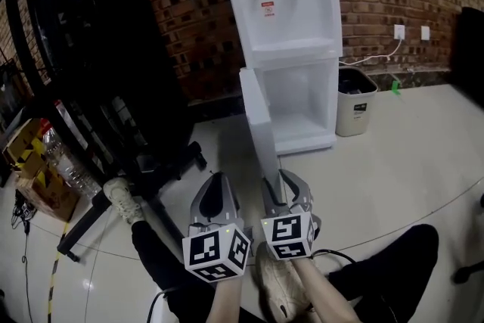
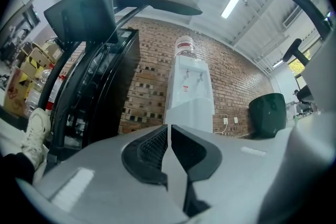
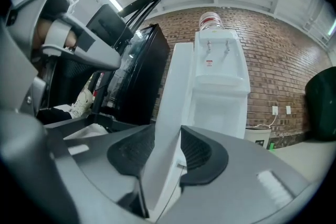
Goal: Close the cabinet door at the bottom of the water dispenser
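Observation:
The white water dispenser (image 1: pixel 291 26) stands against the brick wall. Its lower cabinet door (image 1: pixel 257 125) is swung wide open, edge-on toward me, and the white compartment (image 1: pixel 306 106) behind it shows. My right gripper (image 1: pixel 281 179) is at the door's free edge. In the right gripper view the door (image 3: pixel 176 92) fills the gap between the two pads of the right gripper (image 3: pixel 167 136), which press on it. My left gripper (image 1: pixel 216 179) hangs just left of the door, apart from it. In the left gripper view the left gripper (image 2: pixel 168 131) has its pads together on nothing, pointing at the dispenser (image 2: pixel 190 86).
A tall black cabinet (image 1: pixel 98 49) stands left of the dispenser, with a black chair base (image 1: pixel 151 166) in front of it. A lidded waste bin (image 1: pixel 355 98) sits right of the dispenser. Boxes and bottles (image 1: pixel 41 163) lie at far left. My legs and a shoe (image 1: pixel 121 197) are below.

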The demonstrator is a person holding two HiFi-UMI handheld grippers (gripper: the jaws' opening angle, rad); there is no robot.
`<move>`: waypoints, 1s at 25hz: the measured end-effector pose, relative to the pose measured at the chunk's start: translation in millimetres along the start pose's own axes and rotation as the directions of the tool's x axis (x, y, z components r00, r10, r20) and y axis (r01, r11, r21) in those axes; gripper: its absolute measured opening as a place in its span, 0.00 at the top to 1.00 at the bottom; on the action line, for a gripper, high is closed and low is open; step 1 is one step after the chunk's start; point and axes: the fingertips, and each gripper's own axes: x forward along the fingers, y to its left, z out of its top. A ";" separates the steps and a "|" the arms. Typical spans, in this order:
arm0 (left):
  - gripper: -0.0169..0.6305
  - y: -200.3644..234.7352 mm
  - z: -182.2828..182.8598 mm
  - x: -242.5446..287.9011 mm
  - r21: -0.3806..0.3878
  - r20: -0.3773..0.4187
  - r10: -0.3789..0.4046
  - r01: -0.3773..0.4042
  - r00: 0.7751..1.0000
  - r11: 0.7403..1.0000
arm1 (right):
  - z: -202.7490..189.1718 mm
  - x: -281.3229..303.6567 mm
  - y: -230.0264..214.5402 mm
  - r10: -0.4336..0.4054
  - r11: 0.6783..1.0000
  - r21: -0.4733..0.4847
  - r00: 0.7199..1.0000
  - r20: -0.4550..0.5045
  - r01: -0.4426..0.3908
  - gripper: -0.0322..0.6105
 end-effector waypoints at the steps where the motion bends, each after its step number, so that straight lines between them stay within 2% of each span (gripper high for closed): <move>1: 0.93 -3.6 0.0 1.4 -0.001 0.001 -0.005 0.005 1.000 1.000 | -1.2 -2.2 -6.6 -0.011 1.000 0.004 1.000 -0.001 0.011 0.71; 7: 0.93 -26.5 -5.2 9.8 -0.001 -0.010 -0.043 0.043 0.999 0.999 | -9.3 -12.1 -40.9 -0.095 0.995 0.003 0.995 -0.018 0.095 0.72; 9: 0.93 -31.8 -7.3 12.6 -0.001 -0.015 -0.052 0.052 0.999 0.999 | -13.4 -12.7 -51.5 -0.126 0.992 0.001 0.991 -0.032 0.126 0.84; 10: 0.93 -34.0 -8.7 13.8 0.001 -0.018 -0.056 0.056 0.998 0.998 | -15.5 -12.8 -58.0 -0.143 0.990 0.000 0.989 -0.041 0.143 0.86; 18: 0.93 -35.1 -20.2 21.3 -0.003 -0.039 -0.052 0.052 0.998 0.999 | -25.2 -8.0 -103.9 -0.211 0.976 0.049 0.976 -0.057 0.214 0.86; 25: 0.93 -42.1 -33.9 33.3 -0.015 -0.060 -0.060 0.059 0.996 0.998 | -29.9 -4.1 -125.8 -0.248 0.966 0.056 0.967 -0.064 0.251 0.86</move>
